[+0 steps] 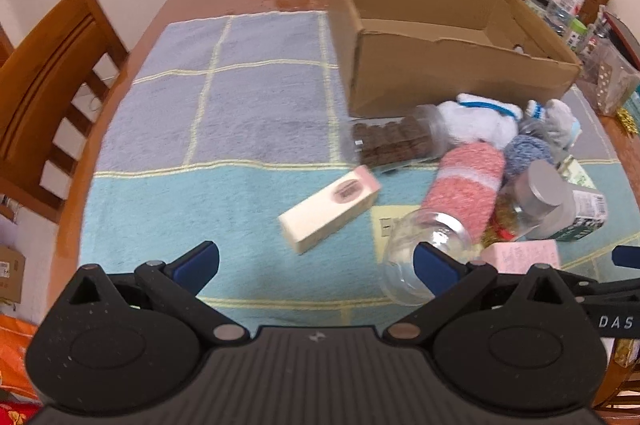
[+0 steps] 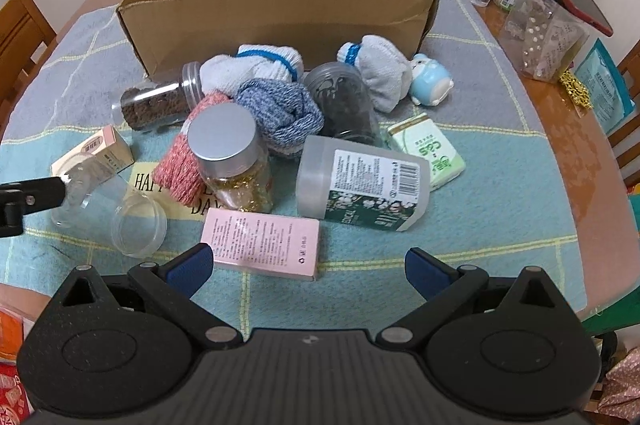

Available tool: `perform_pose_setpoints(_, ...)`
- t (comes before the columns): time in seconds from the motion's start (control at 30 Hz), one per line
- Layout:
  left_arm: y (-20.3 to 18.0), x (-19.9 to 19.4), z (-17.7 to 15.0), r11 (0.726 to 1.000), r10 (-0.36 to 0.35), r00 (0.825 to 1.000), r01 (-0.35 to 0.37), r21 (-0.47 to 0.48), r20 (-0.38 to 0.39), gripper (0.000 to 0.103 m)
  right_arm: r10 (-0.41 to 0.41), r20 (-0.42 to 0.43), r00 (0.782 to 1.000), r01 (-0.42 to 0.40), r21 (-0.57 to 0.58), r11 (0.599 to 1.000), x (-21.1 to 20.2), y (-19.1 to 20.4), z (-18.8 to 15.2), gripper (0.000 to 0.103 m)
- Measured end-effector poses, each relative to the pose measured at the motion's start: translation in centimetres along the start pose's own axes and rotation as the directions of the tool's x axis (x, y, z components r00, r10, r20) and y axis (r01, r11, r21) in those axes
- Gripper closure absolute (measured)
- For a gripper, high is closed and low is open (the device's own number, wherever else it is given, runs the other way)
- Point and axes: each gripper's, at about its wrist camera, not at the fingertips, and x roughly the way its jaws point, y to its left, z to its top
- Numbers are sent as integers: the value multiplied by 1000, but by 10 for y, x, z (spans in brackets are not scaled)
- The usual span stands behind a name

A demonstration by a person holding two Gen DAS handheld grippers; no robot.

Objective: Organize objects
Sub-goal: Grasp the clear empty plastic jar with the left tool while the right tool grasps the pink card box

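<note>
So, step: clearing the pile into the cardboard box [image 2: 276,13], which looks empty.
Left tongs [image 1: 316,261]: spread wide, holding nothing; cream carton [image 1: 330,207] just ahead between the tips, clear jar [image 1: 426,257] by my right tip.
Right tongs [image 2: 308,267]: wide, empty; pink box [image 2: 262,241] right at my left tip.
Doing it well: I'd centre on the pink box, pinch its narrow sides, lift clear of the gold jar [image 2: 232,161].

"C&S" on green tissue pack [image 2: 427,152], "DAS" on right tool [image 1: 616,322]

Black speckled housings, blue jaw pads, silver pivot screws
</note>
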Motion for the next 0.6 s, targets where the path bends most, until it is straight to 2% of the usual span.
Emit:
perform_pose_setpoints(0.37, 50, 22, -20, 989, 132, 989, -136, -62, -61, 1, 22, -31, 999, -23, -29, 999, 13, 10, -1, 0)
perform_pose_setpoints(0.6, 61, 21, -24, 982, 163, 986, -167, -91, -41, 1, 92, -26, 995, -93, -32, 995, 23, 10, -5, 0)
